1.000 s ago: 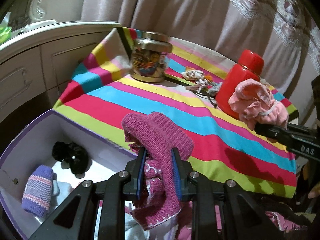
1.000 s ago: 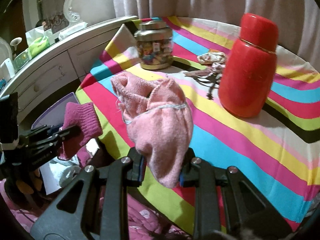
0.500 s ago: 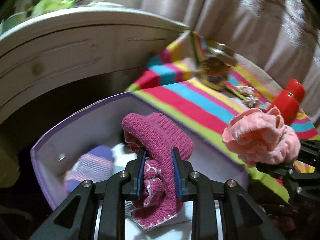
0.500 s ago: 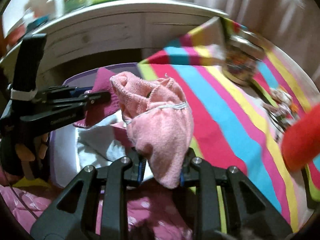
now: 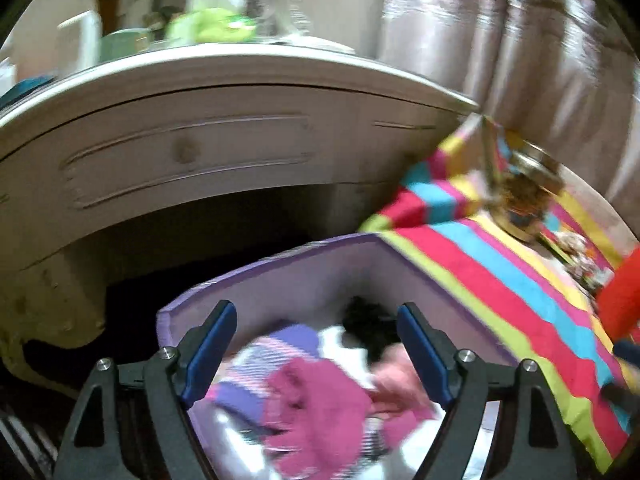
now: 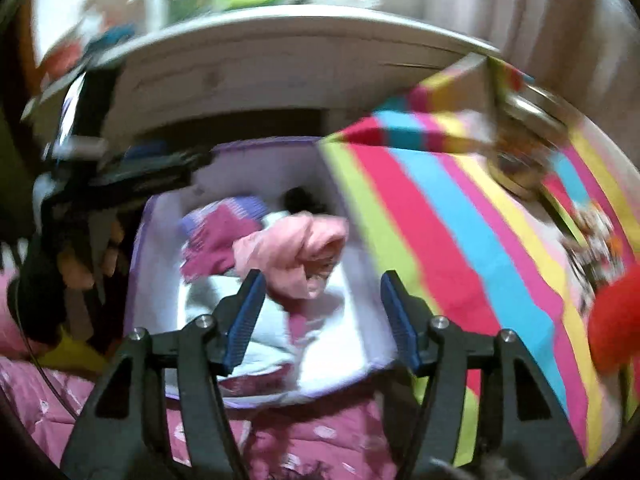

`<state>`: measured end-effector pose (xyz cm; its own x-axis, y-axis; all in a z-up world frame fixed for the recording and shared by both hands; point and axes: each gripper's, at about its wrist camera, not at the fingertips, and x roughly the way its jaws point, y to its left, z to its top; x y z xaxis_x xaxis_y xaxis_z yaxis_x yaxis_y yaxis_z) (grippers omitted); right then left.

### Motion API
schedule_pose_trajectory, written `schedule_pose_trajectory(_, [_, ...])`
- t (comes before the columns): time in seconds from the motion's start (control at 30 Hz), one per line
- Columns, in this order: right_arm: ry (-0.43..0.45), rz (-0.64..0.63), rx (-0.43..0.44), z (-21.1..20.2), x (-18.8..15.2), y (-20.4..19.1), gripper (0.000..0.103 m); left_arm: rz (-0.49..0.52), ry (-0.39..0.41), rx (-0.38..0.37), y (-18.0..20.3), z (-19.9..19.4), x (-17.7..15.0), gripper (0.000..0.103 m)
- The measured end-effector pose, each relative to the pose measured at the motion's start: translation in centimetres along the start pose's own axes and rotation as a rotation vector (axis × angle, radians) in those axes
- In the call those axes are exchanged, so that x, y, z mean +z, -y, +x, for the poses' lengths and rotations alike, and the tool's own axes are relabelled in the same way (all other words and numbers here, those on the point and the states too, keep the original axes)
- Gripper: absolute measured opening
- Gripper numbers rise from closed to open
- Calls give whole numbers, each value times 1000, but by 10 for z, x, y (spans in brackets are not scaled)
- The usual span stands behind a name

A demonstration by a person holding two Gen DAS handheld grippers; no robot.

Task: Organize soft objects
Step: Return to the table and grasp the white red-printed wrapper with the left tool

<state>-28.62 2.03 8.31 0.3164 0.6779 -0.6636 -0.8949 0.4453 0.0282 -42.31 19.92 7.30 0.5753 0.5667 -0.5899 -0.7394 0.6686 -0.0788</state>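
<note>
Both grippers hover over a purple-rimmed white box (image 5: 276, 264) (image 6: 256, 148), and both have jaws opening with nothing between the pads. Below my left gripper (image 5: 316, 354) the magenta knit piece (image 5: 316, 412) lies loose in the box beside a purple striped knit (image 5: 288, 340). In front of my right gripper (image 6: 320, 312) the light pink knit piece (image 6: 296, 248) rests in the box, apart from the pads, next to the magenta knit piece (image 6: 216, 240). The left gripper (image 6: 132, 184) shows at the box's left side in the right wrist view. Both views are blurred.
A striped cloth (image 5: 500, 276) (image 6: 460, 216) covers the table right of the box, bearing a glass jar (image 5: 524, 196) (image 6: 524, 148) and a red bottle (image 5: 624, 292) (image 6: 616, 320). A white dresser (image 5: 192, 152) stands behind. A black item (image 5: 368, 312) and white cloth (image 6: 264, 332) lie in the box.
Both grippers swung left from the table to over the box, then spread their jaws. The magenta knit and the pink knit dropped out of the grips into the box.
</note>
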Motion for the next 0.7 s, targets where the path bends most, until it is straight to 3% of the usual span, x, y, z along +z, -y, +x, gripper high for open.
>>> schedule_pose_trajectory(0.17, [86,307,-115,-44,-32,94,68,182,-57,-179,73,2,-3,83])
schedule_pose_trajectory(0.37, [95,576,-247,-79,-98,172,68,278,-201,-451,166,20,-1,83])
schedule_pose_trajectory(0.53, [77,733,-342,-96,-150,214,68,397,-223,-514,258,56,11,83])
schedule_pose_trajectory(0.7, [77,771,-355,-99,-166,229,68,453,-287,-546,335,101,18,83])
